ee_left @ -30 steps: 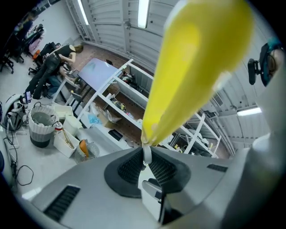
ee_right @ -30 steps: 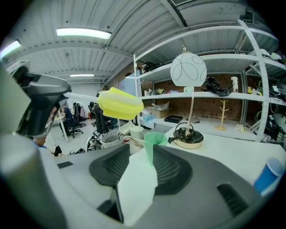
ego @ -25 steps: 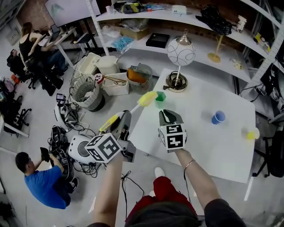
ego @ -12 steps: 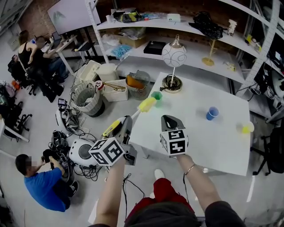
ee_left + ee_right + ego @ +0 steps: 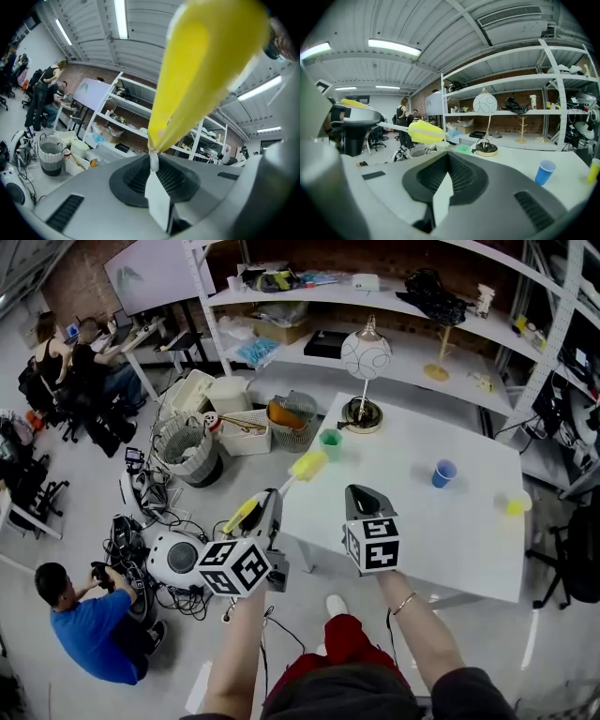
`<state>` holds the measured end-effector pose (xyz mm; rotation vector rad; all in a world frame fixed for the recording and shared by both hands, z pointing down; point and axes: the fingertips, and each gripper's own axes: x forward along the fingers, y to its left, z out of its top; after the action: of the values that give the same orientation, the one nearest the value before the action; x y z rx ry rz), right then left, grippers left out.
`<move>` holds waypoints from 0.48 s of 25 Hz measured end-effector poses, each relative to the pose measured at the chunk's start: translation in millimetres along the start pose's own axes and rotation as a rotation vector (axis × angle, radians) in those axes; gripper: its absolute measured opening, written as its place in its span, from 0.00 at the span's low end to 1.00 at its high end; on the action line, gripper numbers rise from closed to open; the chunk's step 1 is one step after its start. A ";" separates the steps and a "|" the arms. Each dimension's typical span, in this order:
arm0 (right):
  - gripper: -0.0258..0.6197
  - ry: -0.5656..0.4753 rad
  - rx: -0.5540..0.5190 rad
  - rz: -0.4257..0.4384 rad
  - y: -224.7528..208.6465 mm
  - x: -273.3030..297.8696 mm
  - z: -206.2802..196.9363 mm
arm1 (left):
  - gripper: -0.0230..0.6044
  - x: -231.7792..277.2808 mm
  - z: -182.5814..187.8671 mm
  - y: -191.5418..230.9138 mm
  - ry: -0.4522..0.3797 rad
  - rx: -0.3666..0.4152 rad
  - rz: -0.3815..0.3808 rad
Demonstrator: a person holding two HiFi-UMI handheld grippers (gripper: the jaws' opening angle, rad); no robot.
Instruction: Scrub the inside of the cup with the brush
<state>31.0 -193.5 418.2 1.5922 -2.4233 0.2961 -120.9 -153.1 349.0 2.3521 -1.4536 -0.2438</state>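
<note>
While our left gripper (image 5: 263,510) clamps the yellow brush (image 5: 307,465) by its handle, head at the table's (image 5: 441,545) left edge, we judge the green cup (image 5: 330,442) near the far-left corner needs steadying first. The lamp base (image 5: 362,416) crowds it closely. Our right gripper (image 5: 361,497), jaws shut and empty, must open; open tabletop lies toward the right edge.

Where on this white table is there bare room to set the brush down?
Bare: near half of the table, from right claw to yellow cup, and the strip between green cup and blue cup. Crowded: far left corner, with lamp and green cup.
</note>
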 end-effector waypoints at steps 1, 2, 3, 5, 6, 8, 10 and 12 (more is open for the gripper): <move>0.07 0.001 0.001 -0.002 0.8 -3.0 -0.5 | 0.11 -2.6 -0.2 -1.6 0.000 0.015 0.001; 0.07 0.001 0.004 -0.004 1.6 -6.1 -1.2 | 0.11 -5.2 -0.2 -3.1 0.001 0.030 0.003; 0.07 0.002 0.007 -0.008 2.2 -9.1 -1.9 | 0.11 -7.8 -0.1 -4.8 0.001 0.045 0.004; 0.07 0.003 0.008 -0.016 3.6 -15.5 -3.4 | 0.11 -12.9 0.0 -8.3 0.002 0.073 0.005; 0.07 0.005 0.005 -0.020 4.4 -18.9 -4.1 | 0.11 -15.4 -0.2 -10.3 0.004 0.085 0.005; 0.07 0.008 0.002 -0.025 5.8 -25.3 -5.5 | 0.11 -20.0 -1.1 -14.3 0.006 0.110 0.004; 0.07 0.010 0.004 -0.025 7.8 -30.0 -6.9 | 0.11 -23.8 -2.4 -17.3 0.009 0.134 0.005; 0.07 0.012 0.002 -0.027 10.7 -34.5 -9.3 | 0.11 -27.7 -4.4 -19.6 0.013 0.155 0.004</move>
<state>35.2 -156.5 416.4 1.6187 -2.3910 0.3030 -115.8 -119.5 344.2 2.4668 -1.5209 -0.1189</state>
